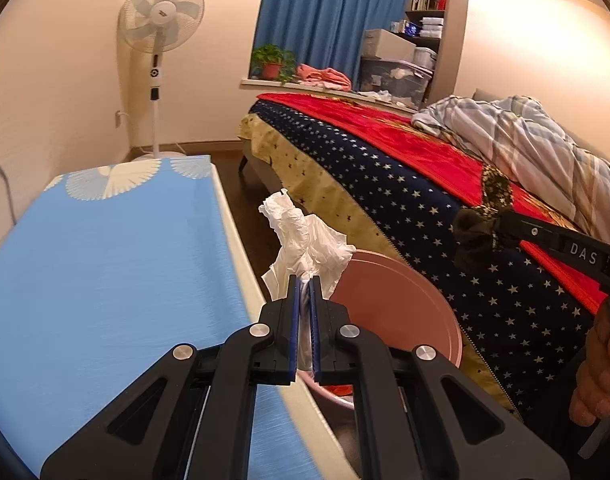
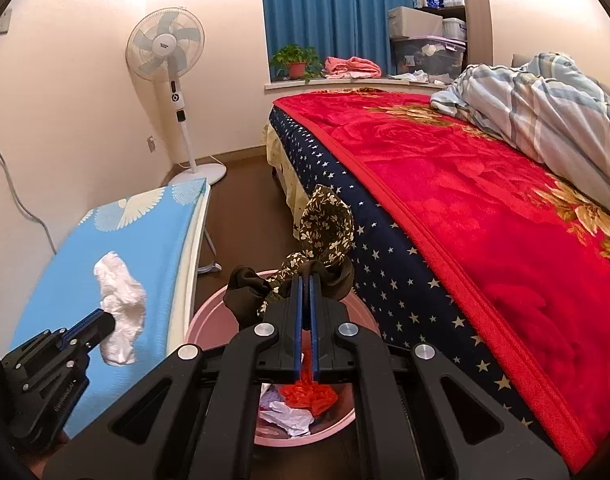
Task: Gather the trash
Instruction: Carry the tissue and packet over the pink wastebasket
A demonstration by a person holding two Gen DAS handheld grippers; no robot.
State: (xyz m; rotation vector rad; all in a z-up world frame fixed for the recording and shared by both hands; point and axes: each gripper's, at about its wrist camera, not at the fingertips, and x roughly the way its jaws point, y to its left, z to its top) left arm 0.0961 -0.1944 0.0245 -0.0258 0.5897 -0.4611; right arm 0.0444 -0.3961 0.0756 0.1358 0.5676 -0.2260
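Pink bin [image 2: 347,420]; two grippers, left [image 1: 303,280] pinching tissue [image 1: 305,236], right [image 2: 305,280] pinching cloth [image 2: 325,228].

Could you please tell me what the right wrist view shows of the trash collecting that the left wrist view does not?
Only the right wrist view looks down into the pink bin, showing red trash and crumpled white paper at its bottom.

Only the left wrist view shows the person's right hand on its gripper's handle.

Both show the left gripper shut on a white tissue, the right gripper shut on a dark floral cloth, the blue table, the bed and the standing fan.
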